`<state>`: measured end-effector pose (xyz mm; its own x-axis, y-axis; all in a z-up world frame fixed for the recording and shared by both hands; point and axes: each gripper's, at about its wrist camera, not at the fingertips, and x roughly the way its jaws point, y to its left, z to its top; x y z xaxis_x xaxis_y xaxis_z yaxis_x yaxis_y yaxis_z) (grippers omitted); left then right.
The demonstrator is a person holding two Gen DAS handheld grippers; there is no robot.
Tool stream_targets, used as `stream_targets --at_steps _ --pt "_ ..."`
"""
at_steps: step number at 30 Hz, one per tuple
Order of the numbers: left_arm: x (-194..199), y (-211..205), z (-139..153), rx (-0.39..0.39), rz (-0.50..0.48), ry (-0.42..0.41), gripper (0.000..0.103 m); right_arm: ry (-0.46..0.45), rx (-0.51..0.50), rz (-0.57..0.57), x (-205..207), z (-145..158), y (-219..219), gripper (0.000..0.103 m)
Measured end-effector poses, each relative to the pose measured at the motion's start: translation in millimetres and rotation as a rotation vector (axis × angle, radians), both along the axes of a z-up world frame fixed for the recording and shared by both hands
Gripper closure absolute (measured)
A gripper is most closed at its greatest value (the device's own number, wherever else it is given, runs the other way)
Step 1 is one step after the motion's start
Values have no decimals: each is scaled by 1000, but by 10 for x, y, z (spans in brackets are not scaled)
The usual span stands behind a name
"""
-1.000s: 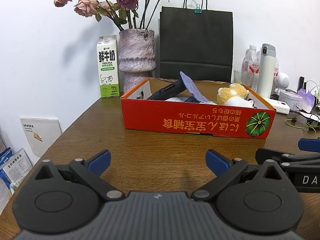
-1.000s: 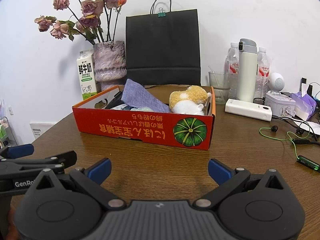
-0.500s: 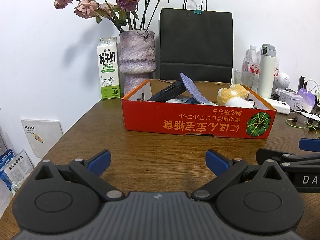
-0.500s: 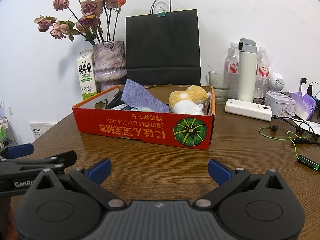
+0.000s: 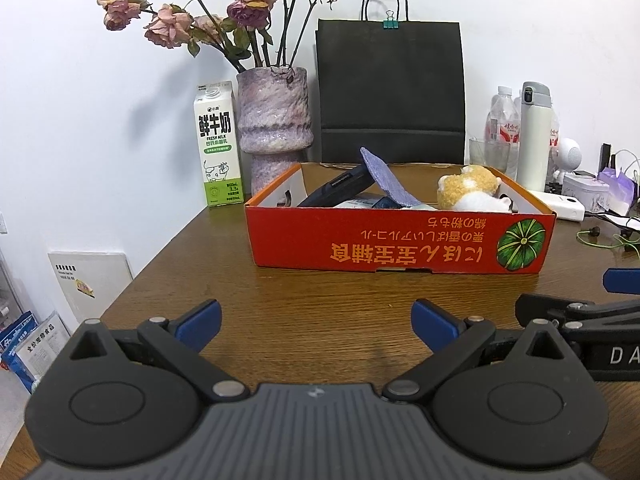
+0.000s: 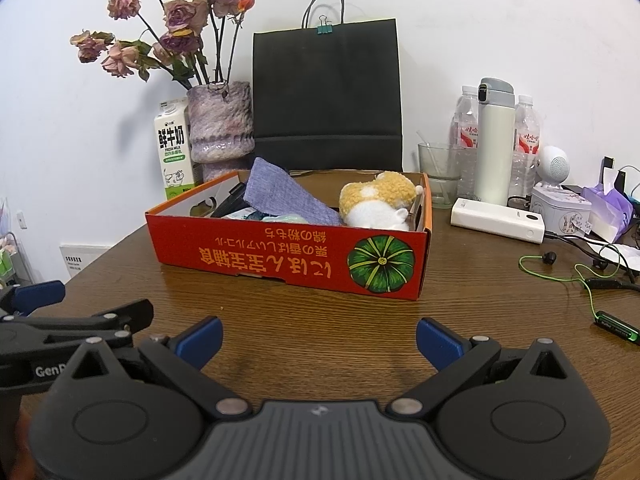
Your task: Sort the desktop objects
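A red cardboard box [image 5: 400,246] [image 6: 288,256] sits on the wooden table. It holds a yellow and white plush toy [image 5: 468,192] [image 6: 378,204], a blue-grey cloth [image 5: 386,182] [image 6: 280,196] and a dark flat device [image 5: 336,190]. My left gripper [image 5: 316,322] is open and empty, low over the table in front of the box. My right gripper [image 6: 318,338] is open and empty, beside the left one. Each gripper shows at the edge of the other's view.
Behind the box stand a milk carton [image 5: 218,144], a vase of dried roses [image 5: 276,128] and a black paper bag [image 5: 390,88]. At the right are a white flask [image 6: 496,140], water bottles, a glass [image 6: 438,174], a white power bank [image 6: 498,220], a tin and green earphone cable [image 6: 580,276].
Both grippers have stayed nearly still; the left view has shifted very slightly. Nothing was taken hold of or let go.
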<state>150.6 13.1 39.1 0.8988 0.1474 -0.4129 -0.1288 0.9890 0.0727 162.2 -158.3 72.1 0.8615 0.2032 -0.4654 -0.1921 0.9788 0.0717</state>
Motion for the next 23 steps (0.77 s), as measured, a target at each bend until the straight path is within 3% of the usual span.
stream_targets --at_steps 23 --pt "14 4 -15 -17 4 9 0 0 1 3 5 -10 1 0"
